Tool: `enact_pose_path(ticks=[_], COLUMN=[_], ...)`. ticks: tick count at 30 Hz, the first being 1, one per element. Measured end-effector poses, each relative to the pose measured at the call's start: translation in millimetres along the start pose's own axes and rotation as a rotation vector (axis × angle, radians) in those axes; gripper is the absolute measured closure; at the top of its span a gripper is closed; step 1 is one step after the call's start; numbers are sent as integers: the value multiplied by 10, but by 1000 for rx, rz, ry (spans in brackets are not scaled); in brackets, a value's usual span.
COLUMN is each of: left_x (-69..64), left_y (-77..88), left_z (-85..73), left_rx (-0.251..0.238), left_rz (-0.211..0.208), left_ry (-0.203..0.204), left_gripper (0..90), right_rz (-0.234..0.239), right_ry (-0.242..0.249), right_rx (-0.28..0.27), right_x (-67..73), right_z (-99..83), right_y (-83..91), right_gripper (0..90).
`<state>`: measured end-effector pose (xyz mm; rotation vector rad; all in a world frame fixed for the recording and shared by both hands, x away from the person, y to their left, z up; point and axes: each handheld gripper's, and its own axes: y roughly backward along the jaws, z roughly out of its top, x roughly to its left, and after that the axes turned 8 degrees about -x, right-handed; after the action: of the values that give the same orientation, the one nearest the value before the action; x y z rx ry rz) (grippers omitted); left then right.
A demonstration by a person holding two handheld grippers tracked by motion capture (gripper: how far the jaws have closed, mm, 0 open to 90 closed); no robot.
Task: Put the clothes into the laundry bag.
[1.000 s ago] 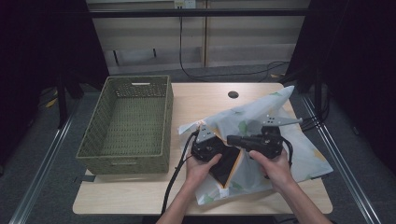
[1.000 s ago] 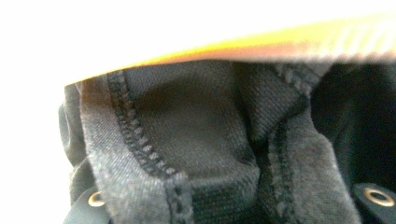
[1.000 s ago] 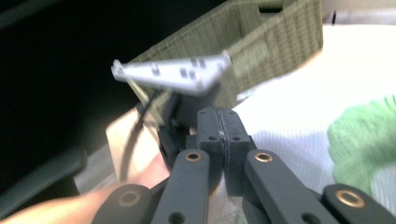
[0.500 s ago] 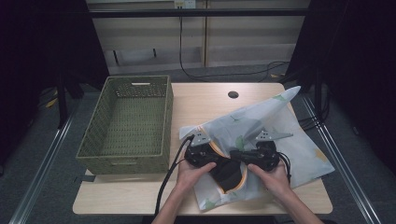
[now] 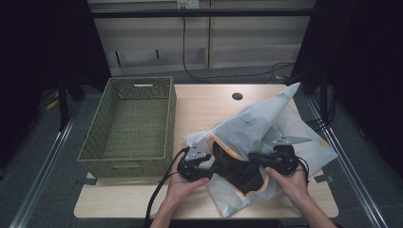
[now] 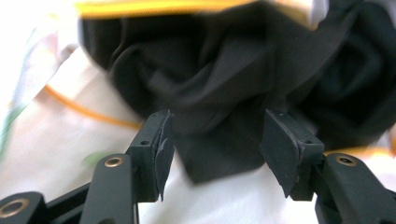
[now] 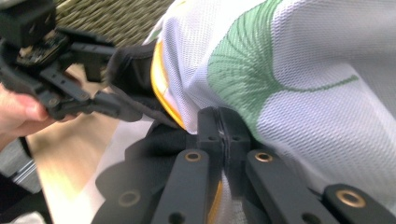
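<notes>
Black crumpled cloth (image 6: 219,88) sits lower centre between my left gripper's (image 6: 215,149) just-opened fingers; my right gripper (image 7: 219,135) pinches the white leaf-printed mesh bag (image 7: 299,84).

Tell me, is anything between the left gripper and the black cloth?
Nothing visible. The left gripper has its jaws open, just widened, and the black cloth lies directly ahead, its lower fold already between them above the white mesh bag.

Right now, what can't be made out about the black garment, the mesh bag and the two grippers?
- Black garment: kind unclear; high view, bunched, partly inside the mesh bag.
- Right gripper: what its shut pads pinch; right gripper view, pads meet at the bag's orange edge.
- Left gripper: bag's top edge blurred; left gripper view.
</notes>
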<state>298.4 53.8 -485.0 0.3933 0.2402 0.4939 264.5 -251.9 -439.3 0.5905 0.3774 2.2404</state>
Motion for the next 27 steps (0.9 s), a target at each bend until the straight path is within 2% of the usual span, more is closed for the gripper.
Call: enact_pose_path(ticks=[2,4,6,9,11,12,13,14,16,17,18,19,20,22,23,24,25,26,27], left_x=[30,28,23,11,0,-9,-7,-12,-11,-10,-10,-3,2,31,43,56,59,64,60], left_y=[-18,-60,-93,-154,-192,-205,-202,-212,-217,-224,-234,-240,-241,-236,-231,-224,-229,-221,-226], left_z=[-29,-56,-81,-118,-144,-159,-150,-152,-133,-129,-123,-117,-111,-106,-105,-92,-95,-85,-93], left_rx=[14,63,84,124,164,148,167,159,184,193,203,203,210,196,177,186,177,192,179], left_rz=[-2,5,-16,-54,-50,-50,-56,-54,-35,-18,20,20,19,-4,0,6,-5,-14,-24], left_ry=[16,-10,-14,-25,-47,-45,-63,-60,-84,-92,-111,-99,-104,-121,-111,-118,-122,-133,-123], left_gripper=[408,406,403,338,286,265,249,235,234,234,235,230,235,295,403,518,567,609,654], right_rz=[-23,-47,-60,-55,-46,-42,-36,-35,-26,-25,-22,-18,-15,-2,1,13,22,31,44], right_ry=[2,-2,-4,-4,11,9,10,14,10,11,11,14,14,23,22,26,35,42,46], right_rx=[-8,-19,-34,-52,-53,-51,-51,-50,-49,-49,-50,-54,-55,-62,-68,-73,-77,-83,-88], right_x=[-52,-101,-130,-111,-77,-56,-48,-42,-34,-29,-21,-13,0,29,52,75,103,137,173], right_z=[2,6,11,28,38,41,41,43,48,52,56,61,67,86,100,117,136,156,176], right_y=[36,74,109,128,117,109,101,94,86,83,81,78,79,76,73,66,57,42,27], right_gripper=[891,891,891,891,891,891,891,891,891,891,891,891,891,891,891,891,891,891,891])
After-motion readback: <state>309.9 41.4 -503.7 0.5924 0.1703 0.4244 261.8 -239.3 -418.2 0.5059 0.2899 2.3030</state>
